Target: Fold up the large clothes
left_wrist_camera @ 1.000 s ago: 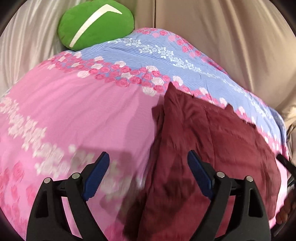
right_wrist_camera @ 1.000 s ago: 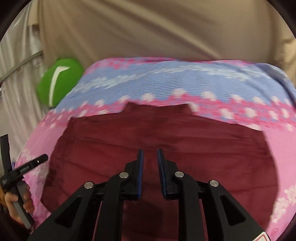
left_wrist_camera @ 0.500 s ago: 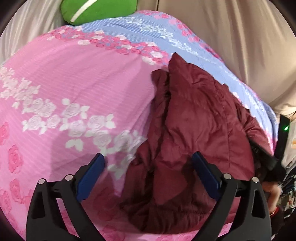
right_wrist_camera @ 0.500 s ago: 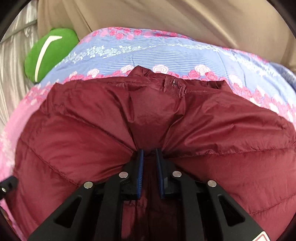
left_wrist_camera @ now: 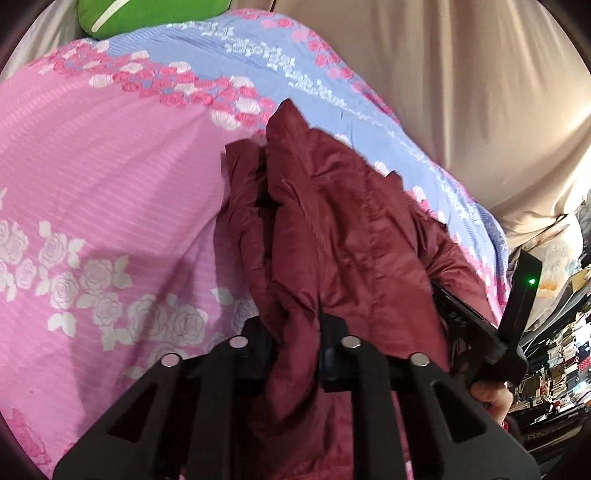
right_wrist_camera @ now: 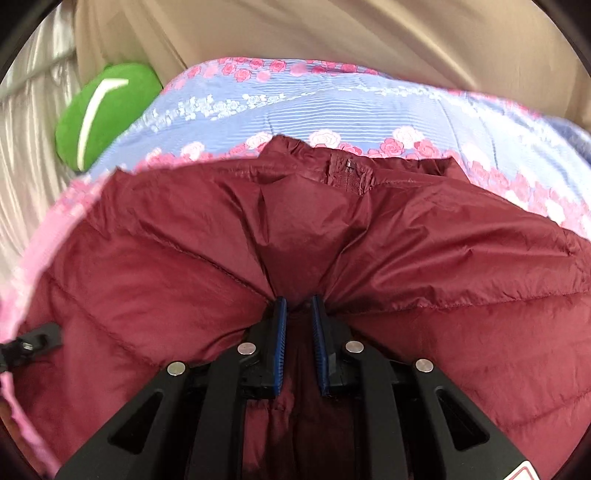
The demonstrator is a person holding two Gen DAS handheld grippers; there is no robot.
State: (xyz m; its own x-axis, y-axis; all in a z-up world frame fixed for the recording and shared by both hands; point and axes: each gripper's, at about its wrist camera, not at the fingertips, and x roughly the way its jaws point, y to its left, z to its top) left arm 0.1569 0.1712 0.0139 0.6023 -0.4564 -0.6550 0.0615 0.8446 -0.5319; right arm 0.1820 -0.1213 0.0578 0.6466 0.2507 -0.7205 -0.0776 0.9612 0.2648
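Observation:
A dark red puffer jacket (left_wrist_camera: 343,236) lies bunched on the pink and blue floral bed cover (left_wrist_camera: 103,177). My left gripper (left_wrist_camera: 295,343) is shut on a thick fold of the jacket's near edge. In the right wrist view the jacket (right_wrist_camera: 461,266) fills the lower frame, its collar and zipper toward the far side. My right gripper (right_wrist_camera: 297,317) is shut on a pinched fold of the jacket's near edge. The right gripper's black body (left_wrist_camera: 476,332) shows at the jacket's right side in the left wrist view.
A green cushion (right_wrist_camera: 99,110) lies at the bed's far left corner, also in the left wrist view (left_wrist_camera: 147,14). Beige curtain fabric (right_wrist_camera: 332,33) hangs behind the bed. Cluttered shelves (left_wrist_camera: 561,350) stand at the far right.
My left gripper was open over the jacket's left edge and has closed on a fold of it. The right gripper stays shut on the jacket, which has bunched up toward both grippers.

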